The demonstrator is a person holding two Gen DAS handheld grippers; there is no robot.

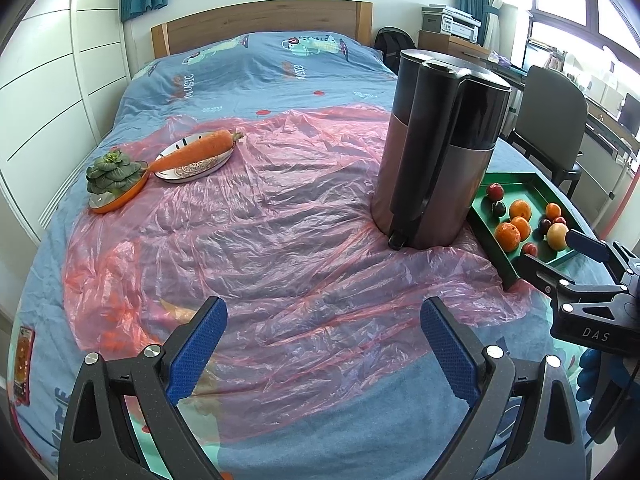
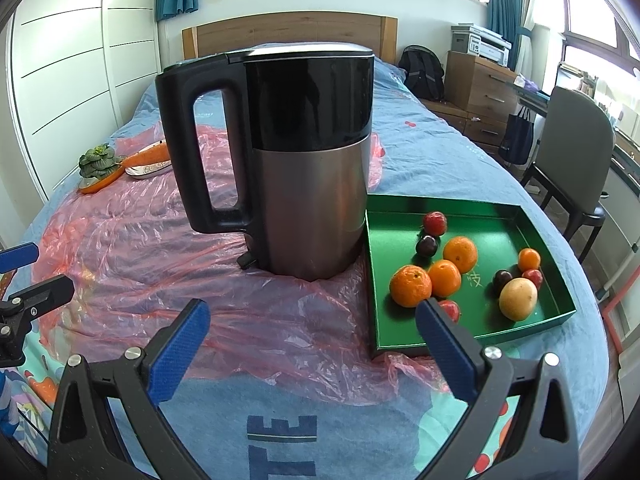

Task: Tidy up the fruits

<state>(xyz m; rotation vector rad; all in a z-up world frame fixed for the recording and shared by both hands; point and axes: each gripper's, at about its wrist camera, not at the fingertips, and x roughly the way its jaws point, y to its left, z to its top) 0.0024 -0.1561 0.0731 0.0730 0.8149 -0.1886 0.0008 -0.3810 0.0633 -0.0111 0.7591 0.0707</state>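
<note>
A green tray (image 2: 472, 202) on the bed holds several fruits: oranges such as the front one (image 2: 411, 285), small red fruits (image 2: 435, 222), dark plums (image 2: 426, 246) and a yellow fruit (image 2: 518, 299). My right gripper (image 2: 314, 312) is open and empty, its right finger just in front of the tray's near edge. In the left wrist view the tray (image 1: 492, 242) lies at the right, with the right gripper (image 1: 546, 248) open at its near corner. My left gripper (image 1: 322, 312) stands open and empty over the pink plastic sheet (image 1: 260, 240).
A tall black and steel kettle (image 2: 304, 160) stands on the sheet, right against the tray's left side. Far left lie a carrot (image 1: 196, 152) on a plate (image 1: 188, 174) and a leafy green (image 1: 112, 176) in an orange dish. A chair (image 2: 576, 140) stands beside the bed.
</note>
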